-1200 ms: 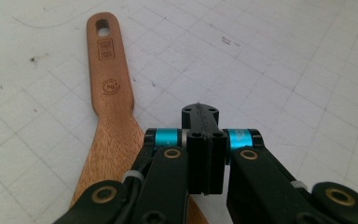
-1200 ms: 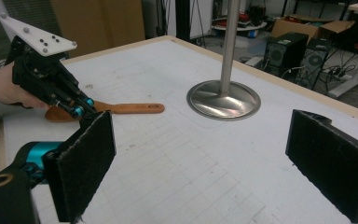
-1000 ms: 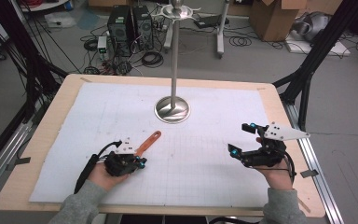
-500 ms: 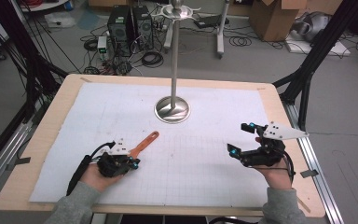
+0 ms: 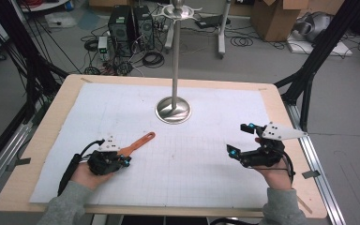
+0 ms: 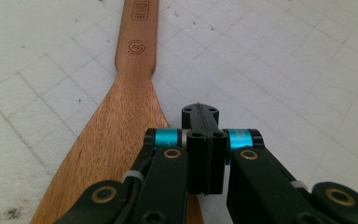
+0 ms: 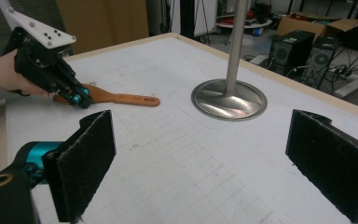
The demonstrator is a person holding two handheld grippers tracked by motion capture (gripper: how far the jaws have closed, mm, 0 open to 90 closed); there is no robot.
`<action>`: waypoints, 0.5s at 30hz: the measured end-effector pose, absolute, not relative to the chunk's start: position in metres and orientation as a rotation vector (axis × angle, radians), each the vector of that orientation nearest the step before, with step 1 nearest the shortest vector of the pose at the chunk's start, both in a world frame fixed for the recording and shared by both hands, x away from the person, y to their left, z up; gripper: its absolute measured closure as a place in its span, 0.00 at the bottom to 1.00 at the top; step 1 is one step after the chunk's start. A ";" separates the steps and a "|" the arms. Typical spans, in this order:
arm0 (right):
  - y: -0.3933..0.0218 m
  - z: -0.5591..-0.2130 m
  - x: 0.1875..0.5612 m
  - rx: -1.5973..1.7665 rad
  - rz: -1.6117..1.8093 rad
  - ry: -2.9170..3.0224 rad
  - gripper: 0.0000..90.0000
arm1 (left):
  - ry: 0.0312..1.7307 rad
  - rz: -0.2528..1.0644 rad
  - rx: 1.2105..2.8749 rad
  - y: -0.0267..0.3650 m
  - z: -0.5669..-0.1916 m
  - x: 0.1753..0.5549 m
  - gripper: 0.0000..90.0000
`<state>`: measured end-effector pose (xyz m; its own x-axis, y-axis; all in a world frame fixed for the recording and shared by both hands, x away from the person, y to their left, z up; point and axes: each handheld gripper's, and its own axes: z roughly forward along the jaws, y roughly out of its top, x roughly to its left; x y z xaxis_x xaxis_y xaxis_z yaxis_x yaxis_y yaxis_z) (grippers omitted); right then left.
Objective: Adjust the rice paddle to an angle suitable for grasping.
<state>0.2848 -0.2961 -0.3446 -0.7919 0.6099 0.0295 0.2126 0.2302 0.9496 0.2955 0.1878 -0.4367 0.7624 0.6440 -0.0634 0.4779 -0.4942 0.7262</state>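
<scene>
The spatula (image 5: 133,145) lies flat on the paper (image 5: 197,159), near the stand (image 5: 173,110). The left gripper (image 6: 200,116), jaws together, rests over its blade; jaws should be opened before grasping. The right gripper (image 5: 241,139) is held apart, idle.

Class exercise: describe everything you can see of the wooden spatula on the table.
The wooden spatula is reddish-brown with a visible grain. A broad flat blade narrows into a slim handle stamped with a round mark and a square mark, ending in a hanging hole. It lies flat on the white gridded sheet, handle pointing towards the metal stand. The shut left gripper sits over its blade end.
</scene>
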 end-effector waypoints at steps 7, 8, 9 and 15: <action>-0.297 -0.344 0.284 0.763 1.584 2.158 0.08 | 0.837 0.302 2.123 0.193 -0.429 0.297 0.99; -0.297 -0.344 0.284 0.763 1.585 2.157 0.08 | 0.841 0.305 2.117 0.194 -0.429 0.297 0.99; -0.297 -0.344 0.284 0.761 1.584 2.157 0.08 | 0.843 0.304 2.112 0.194 -0.428 0.297 0.98; -0.298 -0.343 0.283 0.759 1.584 2.153 0.08 | 0.829 0.318 2.093 0.195 -0.422 0.296 0.92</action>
